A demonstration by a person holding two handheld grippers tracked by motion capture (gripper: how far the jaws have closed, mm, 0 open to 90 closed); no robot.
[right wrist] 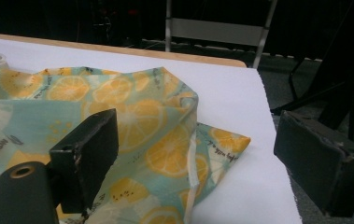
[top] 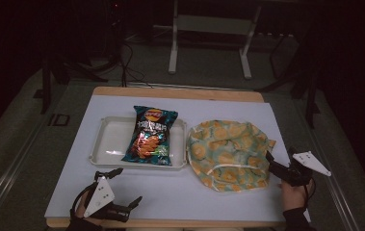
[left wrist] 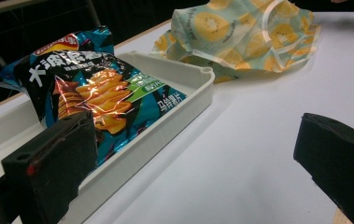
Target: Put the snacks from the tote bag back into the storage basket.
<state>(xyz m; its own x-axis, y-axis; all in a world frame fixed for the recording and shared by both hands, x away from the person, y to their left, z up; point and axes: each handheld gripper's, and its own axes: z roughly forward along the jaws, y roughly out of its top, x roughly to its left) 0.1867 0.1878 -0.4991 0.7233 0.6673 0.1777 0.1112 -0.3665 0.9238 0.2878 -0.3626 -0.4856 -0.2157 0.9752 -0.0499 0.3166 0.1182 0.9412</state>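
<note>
While our right gripper (top: 277,169) stands with jaws apart at the right edge of the lemon-print bag (top: 228,154), one jaw over the cloth, we grip nothing. Our left gripper (top: 128,188), also spread wide and empty, waits near the front-left corner of the tabletop (top: 180,192). Beside the bag, toward the middle, a chip packet (top: 150,135) lies in the white tray (top: 104,144).

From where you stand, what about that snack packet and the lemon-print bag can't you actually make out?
- Inside the lemon-print bag: hidden by its own crumpled cloth in the high view.
- Underside of the chip packet and the tray floor beneath it: covered by the packet.
- The bag's small lettering: cut off in the right gripper view by the left edge and the jaw.
- Near end of the packet: behind a jaw in the left gripper view.
</note>
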